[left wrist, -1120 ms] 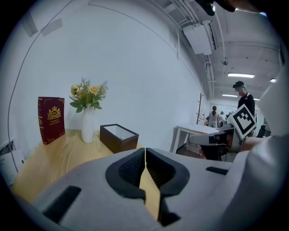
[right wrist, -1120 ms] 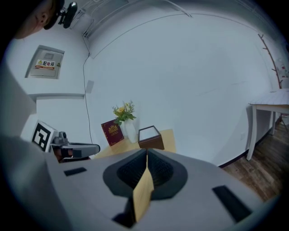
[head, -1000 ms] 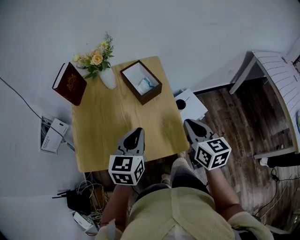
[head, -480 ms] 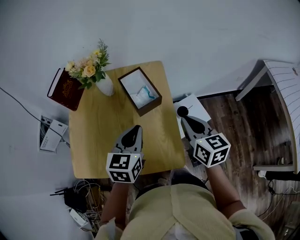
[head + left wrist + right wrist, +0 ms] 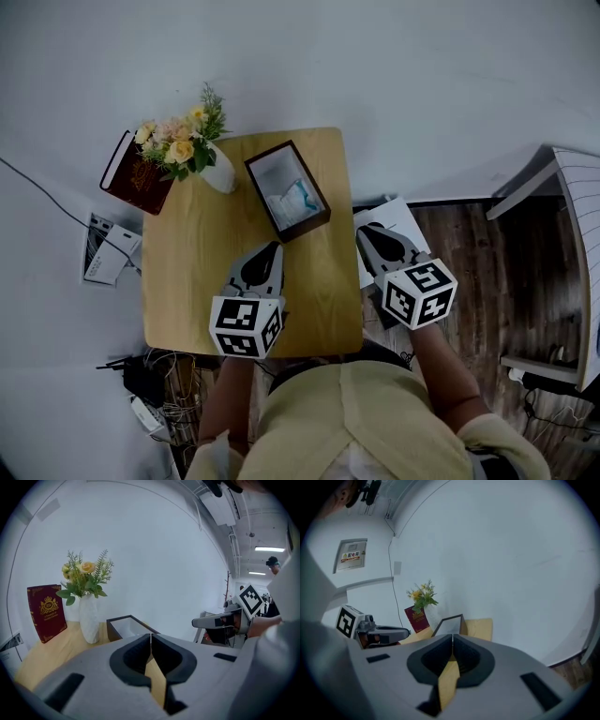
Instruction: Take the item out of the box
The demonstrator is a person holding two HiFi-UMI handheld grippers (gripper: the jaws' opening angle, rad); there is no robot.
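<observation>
A dark brown open box (image 5: 288, 190) stands on the far part of the wooden table (image 5: 187, 281), with a pale blue and white item (image 5: 293, 200) lying inside it. My left gripper (image 5: 272, 247) hovers over the table just short of the box's near end, jaws shut and empty. My right gripper (image 5: 362, 228) is off the table's right edge beside the box, also shut and empty. In the left gripper view the box (image 5: 125, 626) lies just ahead of my left gripper (image 5: 150, 634). The right gripper view shows the box (image 5: 450, 625) beyond my right gripper (image 5: 452, 637).
A white vase with flowers (image 5: 187, 145) and a dark red book (image 5: 138, 176) stand at the table's far left corner. A white carton (image 5: 401, 220) lies on the floor under the right gripper. Cables and adapters (image 5: 141, 394) sit at lower left. A white desk (image 5: 574, 234) stands at the right.
Both grippers have moved forward toward the box, still shut. The left one is now farther over the table, and the right one has drawn up alongside the box's near end.
</observation>
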